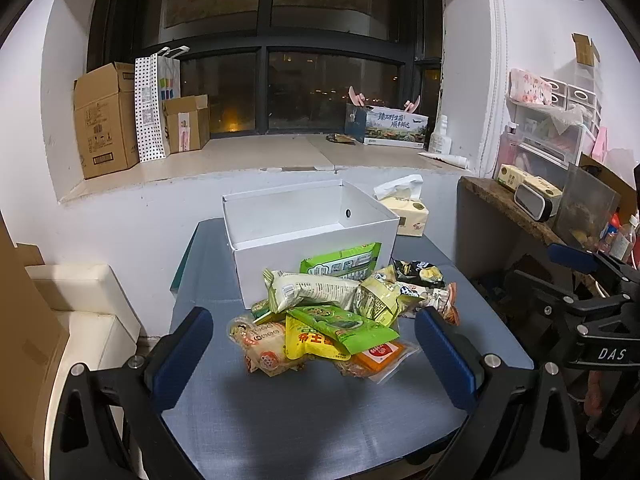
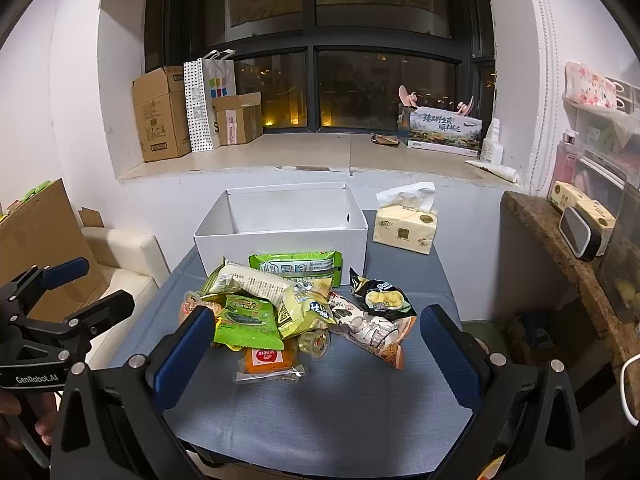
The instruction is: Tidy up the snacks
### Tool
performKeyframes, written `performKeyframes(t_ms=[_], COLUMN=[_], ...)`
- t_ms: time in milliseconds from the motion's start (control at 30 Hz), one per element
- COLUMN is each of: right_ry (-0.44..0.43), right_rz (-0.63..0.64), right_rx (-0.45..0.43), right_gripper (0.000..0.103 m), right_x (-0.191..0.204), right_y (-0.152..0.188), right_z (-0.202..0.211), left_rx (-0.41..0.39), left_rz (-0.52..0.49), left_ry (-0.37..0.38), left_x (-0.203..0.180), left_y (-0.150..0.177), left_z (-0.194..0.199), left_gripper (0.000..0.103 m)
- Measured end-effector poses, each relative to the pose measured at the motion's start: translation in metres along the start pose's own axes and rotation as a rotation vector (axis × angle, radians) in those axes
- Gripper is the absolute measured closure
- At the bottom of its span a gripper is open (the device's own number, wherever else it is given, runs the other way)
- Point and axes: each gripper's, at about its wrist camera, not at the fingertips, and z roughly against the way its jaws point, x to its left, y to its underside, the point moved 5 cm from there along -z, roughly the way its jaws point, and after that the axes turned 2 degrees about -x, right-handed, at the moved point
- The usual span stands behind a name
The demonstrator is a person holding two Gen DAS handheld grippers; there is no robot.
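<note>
A pile of snack packets (image 1: pixel 336 312) lies on the blue-grey table (image 1: pixel 312 408), in front of an open white box (image 1: pixel 304 216). The pile (image 2: pixel 296 304) holds green, yellow, orange and black packets. The box (image 2: pixel 280 220) looks empty inside. My left gripper (image 1: pixel 314 344) is open, its blue pads either side of the pile's near edge, held above the table. My right gripper (image 2: pixel 316 344) is open too, near the pile's front. The left gripper shows at the left of the right wrist view (image 2: pixel 60 304); the right gripper shows at the right of the left wrist view (image 1: pixel 592 300).
A tissue pack (image 2: pixel 404 224) stands right of the box. A white seat (image 1: pixel 80 320) is left of the table; a wooden shelf (image 2: pixel 568 264) with clutter is right. Cardboard boxes (image 1: pixel 108 120) and a paper bag (image 1: pixel 154 104) sit on the window ledge behind.
</note>
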Motion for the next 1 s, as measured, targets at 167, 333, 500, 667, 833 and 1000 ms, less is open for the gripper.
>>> performKeyframes(t_ms=[167, 333, 500, 667, 833, 1000], right_ry=[0.000, -0.001, -0.002, -0.001, -0.003, -0.005], right_rz=[-0.001, -0.001, -0.001, -0.002, -0.002, -0.005], right_rx=[0.000, 0.000, -0.001, -0.001, -0.003, -0.004], right_gripper=[0.000, 0.000, 0.000, 0.000, 0.000, 0.000], right_x=[0.0004, 0.0000, 0.0000, -0.0002, -0.0008, -0.0011], right_y=[0.0009, 0.0007, 0.0009, 0.0008, -0.0001, -0.0004], right_z=[-0.0001, -0.0001, 0.0000, -0.0002, 0.0008, 0.0012], left_rx=[-0.001, -0.003, -0.007, -0.008, -0.007, -0.007], left_rz=[-0.005, -0.007, -0.007, -0.012, -0.013, -0.012], left_ry=[0.000, 0.007, 0.016, 0.019, 0.020, 0.019], left_x=[-0.0007, -0.0016, -0.0028, -0.0032, -0.0040, -0.0043], left_y=[-0.0014, -0.0015, -0.0030, -0.0025, -0.0029, -0.0032], left_z=[0.0010, 0.0015, 0.0041, 0.0052, 0.0060, 0.0069], left_gripper=[0.000, 0.000, 0.000, 0.000, 0.000, 0.000])
